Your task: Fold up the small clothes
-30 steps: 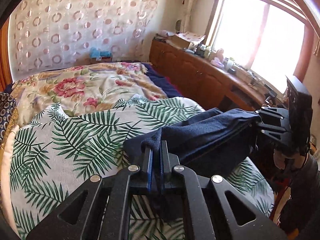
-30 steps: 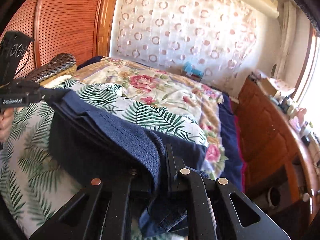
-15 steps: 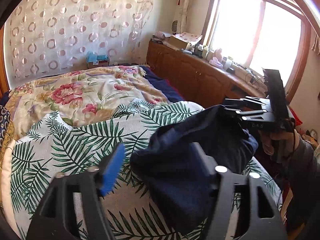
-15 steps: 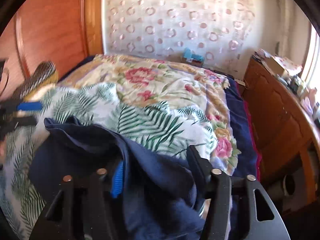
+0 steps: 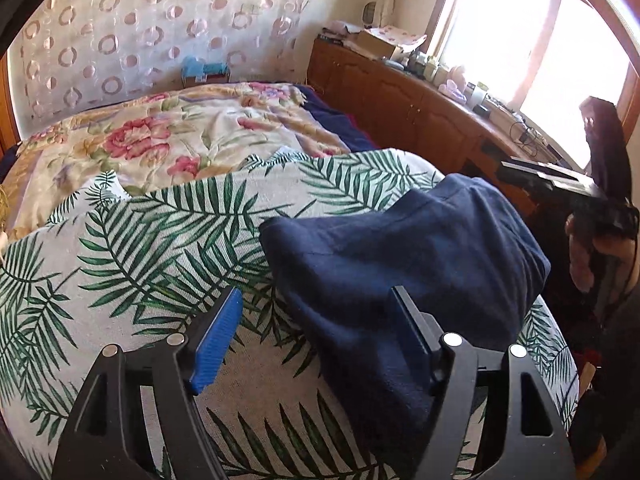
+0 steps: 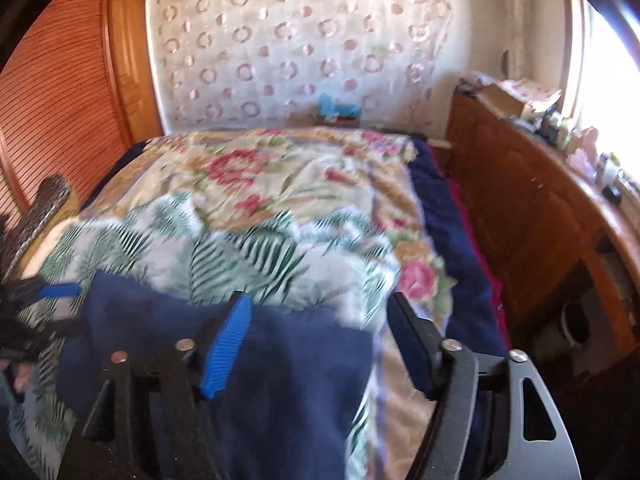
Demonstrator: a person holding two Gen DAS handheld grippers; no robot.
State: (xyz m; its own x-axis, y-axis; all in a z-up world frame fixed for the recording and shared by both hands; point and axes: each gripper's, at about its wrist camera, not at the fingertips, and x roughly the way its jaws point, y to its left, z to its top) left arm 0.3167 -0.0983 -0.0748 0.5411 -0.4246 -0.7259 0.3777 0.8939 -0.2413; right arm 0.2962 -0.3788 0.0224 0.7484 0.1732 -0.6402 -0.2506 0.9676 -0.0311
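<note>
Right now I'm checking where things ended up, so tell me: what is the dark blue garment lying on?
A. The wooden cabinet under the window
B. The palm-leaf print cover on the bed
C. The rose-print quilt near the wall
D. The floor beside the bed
B: the dark blue garment lies slumped on the palm-leaf cover, with the rose-print quilt farther back and the wooden cabinet off to the side.
</note>
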